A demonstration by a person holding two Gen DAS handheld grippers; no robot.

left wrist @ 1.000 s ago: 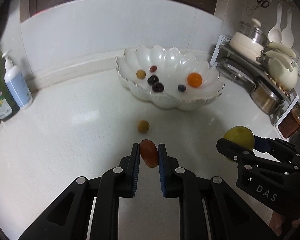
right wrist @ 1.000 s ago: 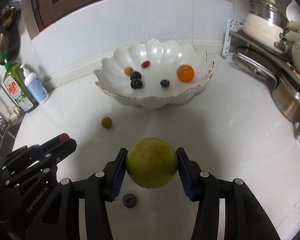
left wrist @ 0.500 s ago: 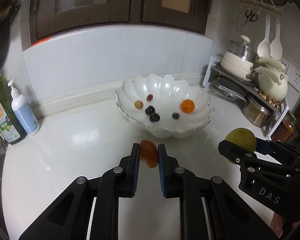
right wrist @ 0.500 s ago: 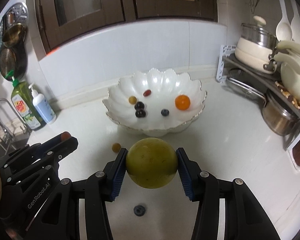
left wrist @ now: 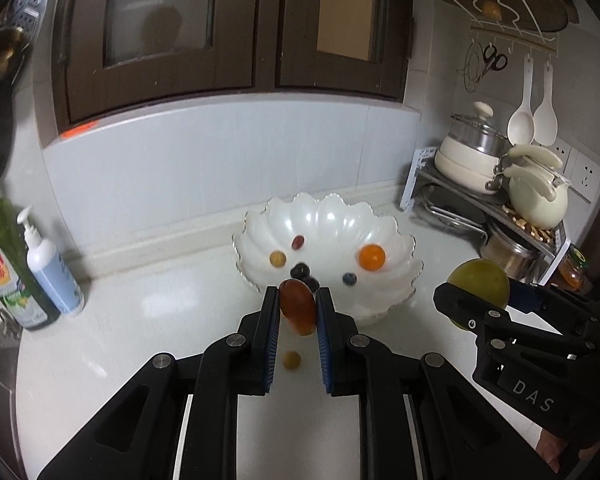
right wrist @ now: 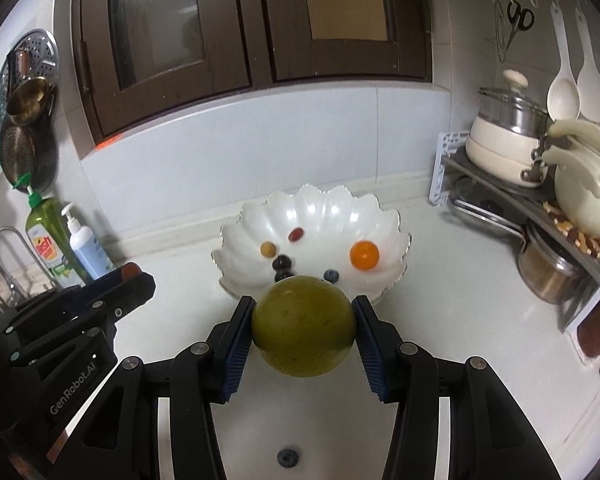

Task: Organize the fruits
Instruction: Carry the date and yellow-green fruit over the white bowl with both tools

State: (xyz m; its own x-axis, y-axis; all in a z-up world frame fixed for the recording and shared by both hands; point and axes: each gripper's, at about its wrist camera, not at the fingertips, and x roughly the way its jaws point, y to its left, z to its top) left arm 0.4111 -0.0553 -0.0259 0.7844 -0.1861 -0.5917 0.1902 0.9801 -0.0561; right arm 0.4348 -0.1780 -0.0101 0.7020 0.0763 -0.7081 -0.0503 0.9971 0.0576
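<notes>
White kitchen surface runs back to the wall edge, where the scalloped bowl sits; since a second ago I have lifted both loads clear of it, so the carry to the bowl comes next. My left tongs pinch the red-orange fruit and my right tongs clamp the green fruit; six fruits lie in the bowl: one orange, one yellow, one red, two dark, one blueberry; two remain on the surface, a yellow berry and a blueberry.
</notes>
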